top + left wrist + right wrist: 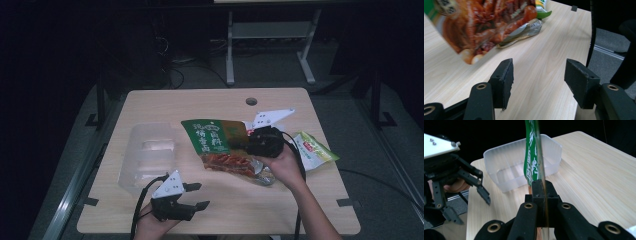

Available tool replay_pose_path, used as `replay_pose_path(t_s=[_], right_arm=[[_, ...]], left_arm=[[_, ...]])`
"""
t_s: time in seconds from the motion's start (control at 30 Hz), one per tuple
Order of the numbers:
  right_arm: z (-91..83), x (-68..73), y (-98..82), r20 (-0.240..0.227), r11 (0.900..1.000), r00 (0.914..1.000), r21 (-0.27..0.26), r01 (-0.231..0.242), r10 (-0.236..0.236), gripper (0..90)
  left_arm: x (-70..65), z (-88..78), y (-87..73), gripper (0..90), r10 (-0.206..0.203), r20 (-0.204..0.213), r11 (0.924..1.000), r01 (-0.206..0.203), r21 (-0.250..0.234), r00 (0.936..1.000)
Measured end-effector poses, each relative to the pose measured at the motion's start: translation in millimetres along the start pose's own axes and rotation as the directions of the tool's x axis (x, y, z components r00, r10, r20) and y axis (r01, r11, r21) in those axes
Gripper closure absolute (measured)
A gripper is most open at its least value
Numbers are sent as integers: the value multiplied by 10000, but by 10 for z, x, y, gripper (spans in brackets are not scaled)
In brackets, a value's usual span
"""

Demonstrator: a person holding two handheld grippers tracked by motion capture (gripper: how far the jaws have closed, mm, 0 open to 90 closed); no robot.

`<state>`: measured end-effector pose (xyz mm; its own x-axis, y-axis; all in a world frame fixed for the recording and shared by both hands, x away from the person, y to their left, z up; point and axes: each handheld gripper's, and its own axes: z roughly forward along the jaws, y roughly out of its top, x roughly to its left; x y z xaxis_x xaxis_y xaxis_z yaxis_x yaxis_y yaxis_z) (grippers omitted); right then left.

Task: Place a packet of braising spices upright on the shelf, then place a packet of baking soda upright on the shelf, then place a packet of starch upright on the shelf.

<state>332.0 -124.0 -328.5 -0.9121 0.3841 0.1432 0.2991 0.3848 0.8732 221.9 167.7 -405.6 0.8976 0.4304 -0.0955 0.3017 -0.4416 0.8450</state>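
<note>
A green and red snack bag [217, 142] hangs tilted over the middle of the table, its lower end near the wood. My right gripper [247, 144] is shut on the bag's right edge; in the right gripper view the jaws [542, 187] pinch the thin bag [532, 157] edge-on. My left gripper [201, 195] stands open near the table's front edge, with nothing between its pads [537, 75]. The bag [481, 22] floats ahead of it, apart from the jaws. From the right gripper view, the left gripper [472, 210] is at the left with its fingers spread.
A clear plastic container [147, 155] stands at the left of the wooden table [280, 190], behind the held bag in the right gripper view [519, 160]. A second green and white packet [312, 150] lies at the right edge. A metal table frame stands beyond the far edge.
</note>
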Motion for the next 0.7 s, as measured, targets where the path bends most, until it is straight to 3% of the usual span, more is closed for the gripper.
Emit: replay_pose_path(t_s=[0.2, 0.4, 0.7], right_arm=[[128, -42, 121, -102, 10000, 9999, 20, 39, -38, 898], [226, -39, 215, -314, 10000, 9995, 69, 64, -62, 898], [268, 11, 351, -371, 9991, 9984, 30, 419, -418, 898]], left_arm=[[21, 4, -11, 379, 96, -14, 9999, -96, 100, 10000], [9, 29, -35, 379, -93, 83, 10000, 94, -14, 9999], [-14, 34, -28, 376, 19, 175, 10000, -18, -16, 9998]])
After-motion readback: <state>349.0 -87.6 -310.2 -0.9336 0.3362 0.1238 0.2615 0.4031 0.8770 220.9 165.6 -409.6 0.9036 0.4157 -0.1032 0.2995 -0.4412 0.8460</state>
